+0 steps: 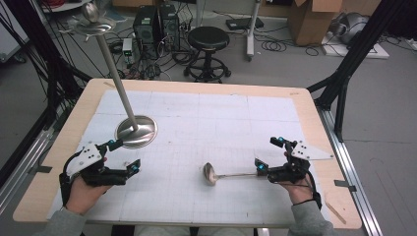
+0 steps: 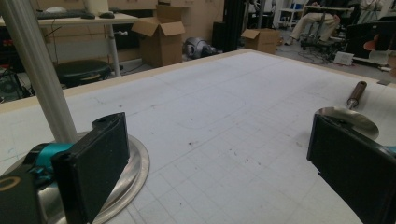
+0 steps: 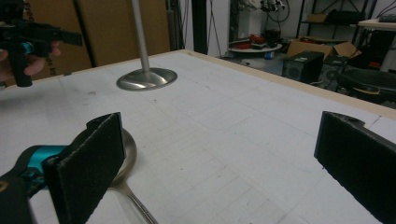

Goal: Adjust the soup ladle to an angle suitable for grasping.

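A steel ladle [image 1: 211,173] lies on the white grid mat [image 1: 206,118], bowl to the left, handle running right toward my right gripper [image 1: 267,153]. That gripper stands open; the handle's end lies beside its nearer jaw, not between the jaws. In the right gripper view the ladle bowl [image 3: 129,150] peeks from behind the left jaw of the right gripper [image 3: 219,121]. A metal stand [image 1: 136,131] with a round base and a tall leaning pole rises at the left. My left gripper [image 1: 125,156] is open just in front of the base, with nothing in it. The left gripper [image 2: 215,123] looks toward the ladle [image 2: 348,119].
The mat covers a wooden table [image 1: 305,105]. The stand's top [image 1: 93,23] carries hook arms over the far left corner. Beyond the table are a black stool [image 1: 208,39], computer cases and cardboard boxes on the floor. Open mat spreads between the grippers.
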Available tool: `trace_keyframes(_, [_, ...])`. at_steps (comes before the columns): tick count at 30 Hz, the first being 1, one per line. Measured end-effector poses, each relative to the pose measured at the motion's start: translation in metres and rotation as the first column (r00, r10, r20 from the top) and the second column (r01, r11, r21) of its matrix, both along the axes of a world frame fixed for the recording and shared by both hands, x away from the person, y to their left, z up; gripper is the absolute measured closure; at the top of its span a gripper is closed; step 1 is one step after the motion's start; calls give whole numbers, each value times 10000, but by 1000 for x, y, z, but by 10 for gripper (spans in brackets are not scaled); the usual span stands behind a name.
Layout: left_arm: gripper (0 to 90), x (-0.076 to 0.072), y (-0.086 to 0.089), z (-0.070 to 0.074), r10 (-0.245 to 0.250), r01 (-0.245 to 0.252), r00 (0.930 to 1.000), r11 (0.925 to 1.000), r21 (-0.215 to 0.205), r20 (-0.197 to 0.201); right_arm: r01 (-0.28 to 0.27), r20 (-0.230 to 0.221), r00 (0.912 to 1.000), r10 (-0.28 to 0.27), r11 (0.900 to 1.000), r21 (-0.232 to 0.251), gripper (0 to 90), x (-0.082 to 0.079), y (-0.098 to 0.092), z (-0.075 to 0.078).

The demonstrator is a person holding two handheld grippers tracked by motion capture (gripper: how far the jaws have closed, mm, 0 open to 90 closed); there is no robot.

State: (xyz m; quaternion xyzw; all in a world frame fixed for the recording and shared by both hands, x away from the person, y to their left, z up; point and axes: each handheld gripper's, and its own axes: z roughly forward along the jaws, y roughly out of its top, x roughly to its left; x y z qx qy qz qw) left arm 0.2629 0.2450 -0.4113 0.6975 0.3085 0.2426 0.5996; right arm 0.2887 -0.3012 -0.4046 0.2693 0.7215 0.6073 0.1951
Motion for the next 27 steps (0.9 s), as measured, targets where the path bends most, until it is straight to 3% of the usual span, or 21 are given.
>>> trace_keyframes(9, [63,-1,-1,1,-36,36,9999,10000,-11,-112,71,-131,9999,-73,9999,-121,11,0,-1,0])
trace_keyframes(13, [63,0,-2,0,-15,16,9999,10000,40,-149,-36,-227,9997,29,9995,-307,63,-1,-1,0])
trace_keyframes(16, [63,0,-2,0,5,-4,9999,10000,73,-167,-238,-350,9991,222,9988,-436,191,-3,0,0])
trace_keyframes(17, [63,0,-2,0,5,-4,9999,10000,73,-167,-238,-350,9991,222,9988,-436,191,-3,0,0])
trace_keyframes(18, [63,0,-2,0,20,-19,9999,9999,103,-162,-201,-330,9993,185,9985,-510,285,-5,1,0])
trace_keyframes(19, [63,0,-2,0,25,-23,9999,9999,136,-159,-201,-330,9993,185,9985,-510,285,-5,1,0])
trace_keyframes(20, [63,0,-3,0,28,-25,9999,9999,167,-152,-312,-357,9989,288,9973,-671,413,-6,2,0])
trace_keyframes(22, [64,0,-3,0,47,-44,9999,9997,228,-156,-317,-430,9987,286,9969,-723,458,-8,3,0])
trace_keyframes(23, [63,0,-4,0,65,-61,9999,9993,372,-103,-354,-492,9983,314,9959,-828,561,-9,4,0])
trace_keyframes(25, [63,0,-6,0,25,-21,9999,9994,359,-113,-379,-582,9977,333,9961,-793,644,-11,4,1])
trace_keyframes(27, [63,0,-6,0,2,3,9999,9992,389,-111,-373,-613,9976,332,9970,-671,668,-12,3,1])
